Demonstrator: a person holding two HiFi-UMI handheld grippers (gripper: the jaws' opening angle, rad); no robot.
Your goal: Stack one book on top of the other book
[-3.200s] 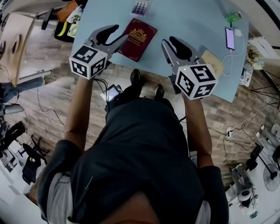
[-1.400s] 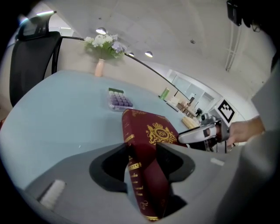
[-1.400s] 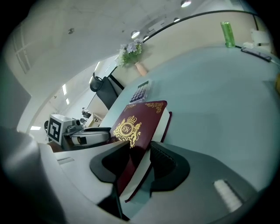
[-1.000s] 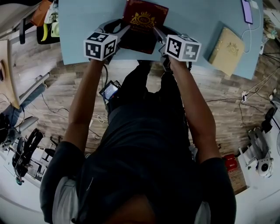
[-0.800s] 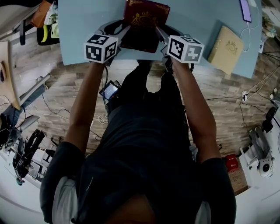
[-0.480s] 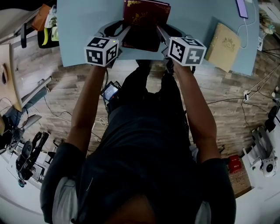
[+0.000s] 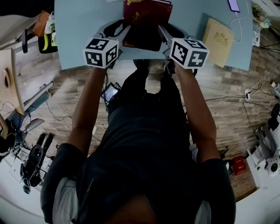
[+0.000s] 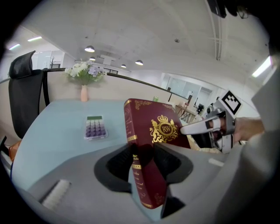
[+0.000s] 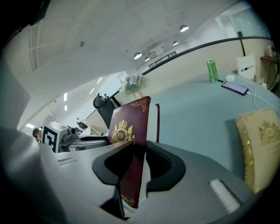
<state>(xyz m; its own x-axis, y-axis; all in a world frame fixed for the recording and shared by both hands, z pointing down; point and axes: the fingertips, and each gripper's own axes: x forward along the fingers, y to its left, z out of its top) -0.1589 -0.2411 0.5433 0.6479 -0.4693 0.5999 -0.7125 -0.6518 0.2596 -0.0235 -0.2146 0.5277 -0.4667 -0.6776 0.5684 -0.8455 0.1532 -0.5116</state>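
Observation:
A dark red book with a gold crest is held up off the blue table, tilted toward upright. My left gripper is shut on its spine edge, and my right gripper is shut on the opposite edge. In the left gripper view the red book stands between the jaws, with the right gripper beyond it. A tan book with a gold crest lies flat on the table to the right.
A phone on a white cable and a green can sit at the table's far right. A purple box and a flower vase lie on the left side. A black chair stands by the left edge.
Both grippers came from hovering open above the table to gripping the red book. Over the last second the book has been raised and tipped more upright.

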